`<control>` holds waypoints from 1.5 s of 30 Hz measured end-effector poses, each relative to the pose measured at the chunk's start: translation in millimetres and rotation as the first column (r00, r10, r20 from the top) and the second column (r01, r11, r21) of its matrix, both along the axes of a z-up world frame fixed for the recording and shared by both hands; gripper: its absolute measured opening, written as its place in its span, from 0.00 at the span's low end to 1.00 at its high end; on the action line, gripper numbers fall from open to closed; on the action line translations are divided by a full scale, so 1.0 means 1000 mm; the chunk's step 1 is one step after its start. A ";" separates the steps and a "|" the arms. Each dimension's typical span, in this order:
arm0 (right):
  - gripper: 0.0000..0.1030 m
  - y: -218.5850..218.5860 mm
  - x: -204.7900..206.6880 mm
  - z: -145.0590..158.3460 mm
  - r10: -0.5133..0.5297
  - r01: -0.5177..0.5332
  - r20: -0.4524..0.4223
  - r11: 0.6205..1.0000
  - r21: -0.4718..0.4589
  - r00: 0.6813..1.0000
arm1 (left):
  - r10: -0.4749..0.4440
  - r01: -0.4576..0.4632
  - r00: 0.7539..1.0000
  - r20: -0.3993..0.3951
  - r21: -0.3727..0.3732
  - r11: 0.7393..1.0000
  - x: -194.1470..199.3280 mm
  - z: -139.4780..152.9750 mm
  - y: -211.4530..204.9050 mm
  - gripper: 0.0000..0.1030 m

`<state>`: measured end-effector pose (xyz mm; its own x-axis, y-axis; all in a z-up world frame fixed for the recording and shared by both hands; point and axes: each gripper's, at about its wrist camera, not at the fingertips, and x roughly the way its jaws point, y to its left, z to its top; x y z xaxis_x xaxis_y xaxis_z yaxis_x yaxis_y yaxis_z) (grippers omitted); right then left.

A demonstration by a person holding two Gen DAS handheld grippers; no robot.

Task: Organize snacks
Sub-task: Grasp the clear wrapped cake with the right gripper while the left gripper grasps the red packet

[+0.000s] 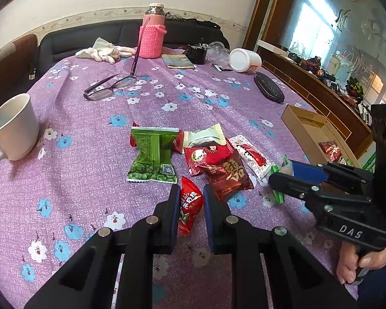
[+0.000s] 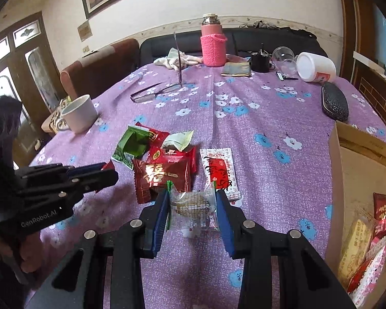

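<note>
**Lin:** Clear plastic with a green edge, that was the small snack packet (image 2: 193, 209) between the blue pads of the right gripper (image 2: 191, 212). The pads pressed on its two sides, so it was clamped, just above the purple flowered tablecloth (image 2: 257, 118).

**Omar:** And the other tool?

**Lin:** The left gripper (image 1: 191, 207) was closed on a small red snack packet (image 1: 189, 209), at the near edge of the pile. Both packets were near the cloth, not lifted high.

**Omar:** What would make this step good?

**Lin:** I think the grip on the clear packet was only on its thin sides. It looked soft, so I would lift it slowly and keep it level, so it does not slip out.

**Omar:** Where should it go?

**Lin:** Probably into the open brown cardboard box (image 2: 333, 154) on the right, where other packets already lay. The white and red sachet (image 2: 220, 172) lay just beside the clear packet, and the dark red foil packet (image 2: 164, 177) was at the other side. I would rise first, then move across, to not drag them.
</note>
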<state>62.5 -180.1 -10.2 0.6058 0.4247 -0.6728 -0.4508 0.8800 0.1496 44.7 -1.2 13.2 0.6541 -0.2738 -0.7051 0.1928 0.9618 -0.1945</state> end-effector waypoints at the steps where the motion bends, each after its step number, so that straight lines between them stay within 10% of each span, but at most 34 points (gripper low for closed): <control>1: 0.39 -0.001 0.000 0.002 0.000 0.000 0.001 1.000 0.011 1.000 | -0.001 0.001 1.000 0.002 0.003 1.000 0.000 0.000 -0.001 0.16; 45: 0.39 -0.035 0.001 0.018 -0.093 0.088 0.025 0.985 0.150 0.995 | 0.049 -0.121 0.969 0.243 0.291 0.949 -0.026 0.015 -0.028 0.17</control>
<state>63.5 -215.6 7.6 0.6666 0.4606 -0.5861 -0.3769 0.8866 0.2681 18.9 -29.2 28.5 0.8196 -0.0084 -0.5729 0.1124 0.9828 0.1464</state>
